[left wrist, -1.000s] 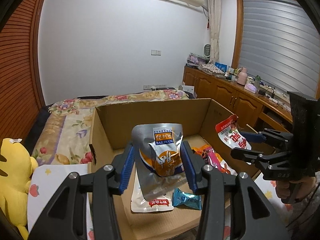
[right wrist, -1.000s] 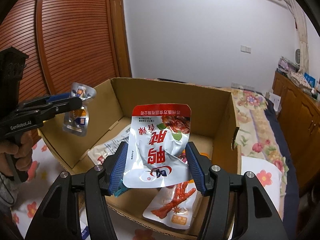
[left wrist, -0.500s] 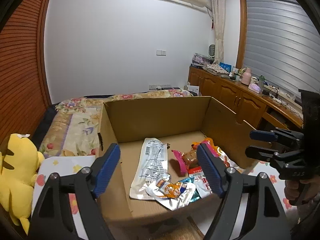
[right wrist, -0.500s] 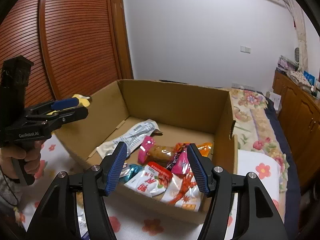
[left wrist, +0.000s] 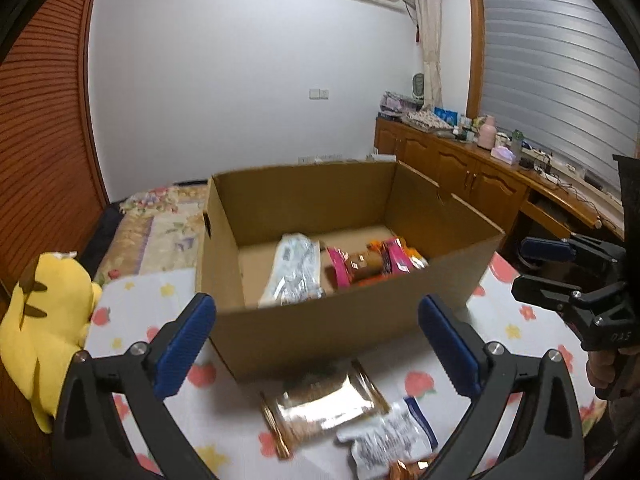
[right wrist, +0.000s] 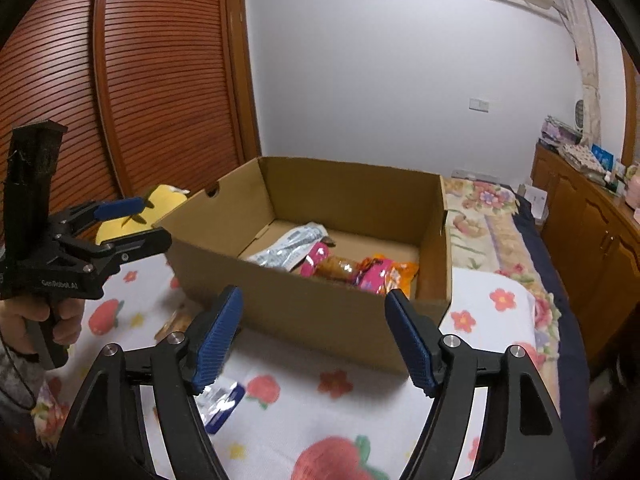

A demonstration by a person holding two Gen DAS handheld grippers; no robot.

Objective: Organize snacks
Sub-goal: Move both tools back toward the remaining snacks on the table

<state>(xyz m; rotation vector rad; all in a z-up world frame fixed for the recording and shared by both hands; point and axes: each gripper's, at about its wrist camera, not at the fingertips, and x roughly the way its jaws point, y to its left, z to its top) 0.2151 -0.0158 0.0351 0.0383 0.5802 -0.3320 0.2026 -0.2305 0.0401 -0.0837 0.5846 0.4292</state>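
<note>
A brown box point(left wrist: 320, 332) sat open on a flowered sheet point(right wrist: 360, 420), holding silver, pink and orange packets point(left wrist: 296, 272). The left gripper point(left wrist: 318, 344) gaped wide and empty; the right gripper point(right wrist: 314, 340) had just been opening, empty too. A gold packet point(left wrist: 320, 408) lay before the box's near wall

Both pouches now in box point(left wrist: 320, 332), grippers empty.
</note>
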